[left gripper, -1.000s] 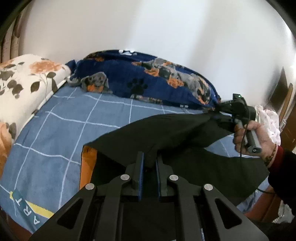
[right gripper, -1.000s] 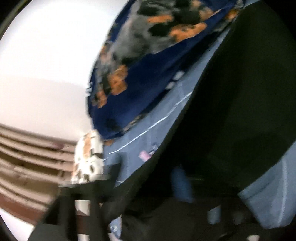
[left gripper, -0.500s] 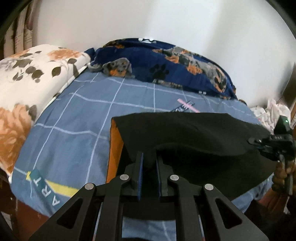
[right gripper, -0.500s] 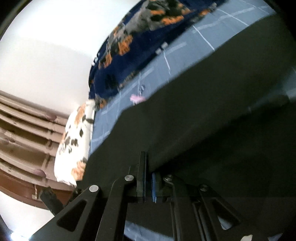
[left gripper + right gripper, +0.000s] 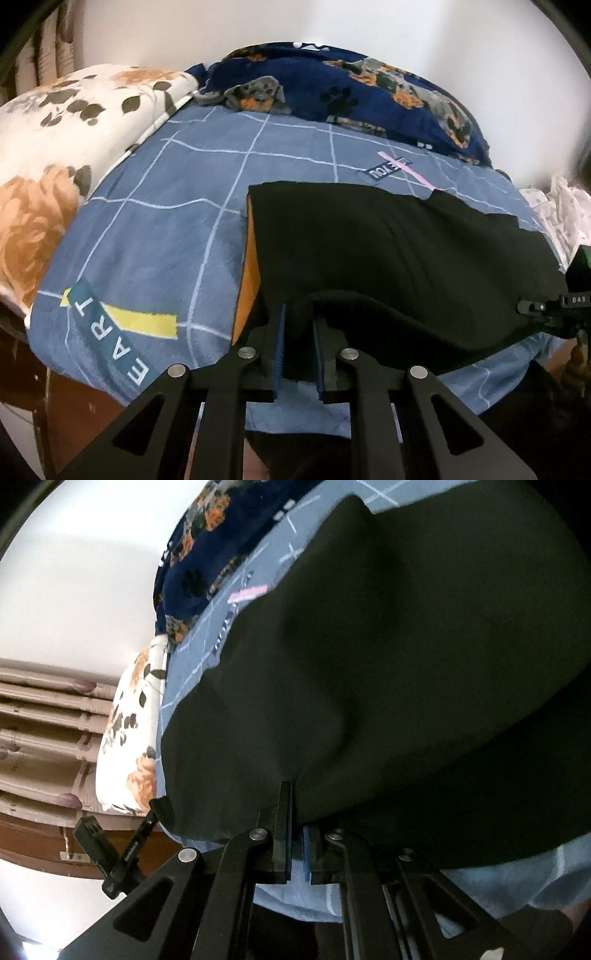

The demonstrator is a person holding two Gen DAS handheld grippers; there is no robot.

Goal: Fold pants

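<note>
Black pants held over the near edge of the bed

The left claw (image 5: pixel 298 321) is closed on the near fold of the black pants (image 5: pixel 399 258), which lie spread on the blue checked bed cover (image 5: pixel 159 236). An orange lining (image 5: pixel 248 273) shows along the pants' edge at 9 o'clock. At 3 o'clock the right claw (image 5: pixel 532 308) meets the pants' corner; its jaws are hard to see. A floral pillow (image 5: pixel 70 147) lies at 10 o'clock, a dark blue dog-print blanket (image 5: pixel 343 96) at 12 o'clock.
</note>
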